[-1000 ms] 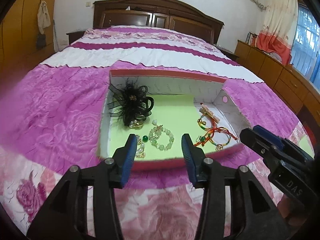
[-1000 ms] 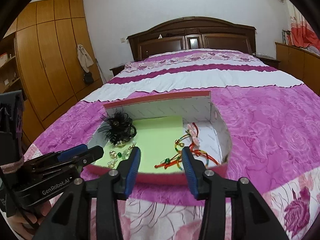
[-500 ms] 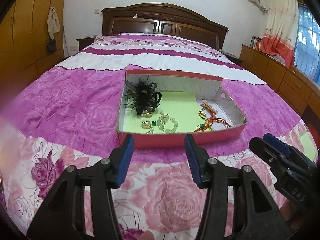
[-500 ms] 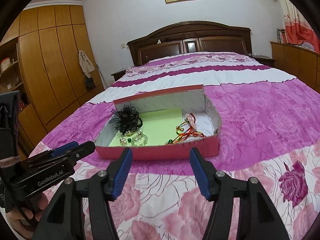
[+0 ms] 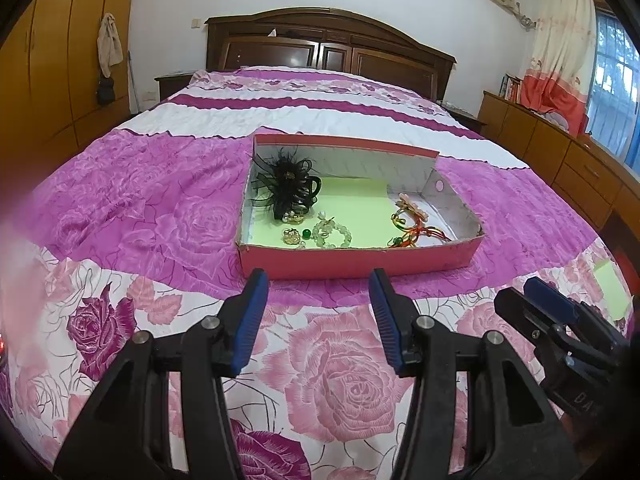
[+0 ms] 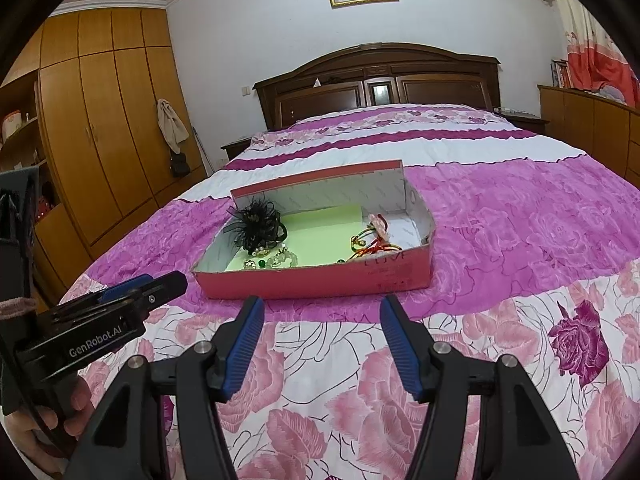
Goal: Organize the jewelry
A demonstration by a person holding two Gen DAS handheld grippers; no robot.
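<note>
Both grippers farther from box (image 5: 360, 266); jaws apart

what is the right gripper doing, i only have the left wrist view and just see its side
observer: In the right wrist view the right gripper is open. Its fingers have just been opening and nothing is between them, only the bedspread below.
operator: ok is it at the box yet
observer: No. The red box lies just beyond its fingertips, not touched, roughly centred ahead of the gap.
operator: anything on the box front i cant make out
observer: Faint lettering shows on the front wall towards its right end; it is too faint to read.
</note>
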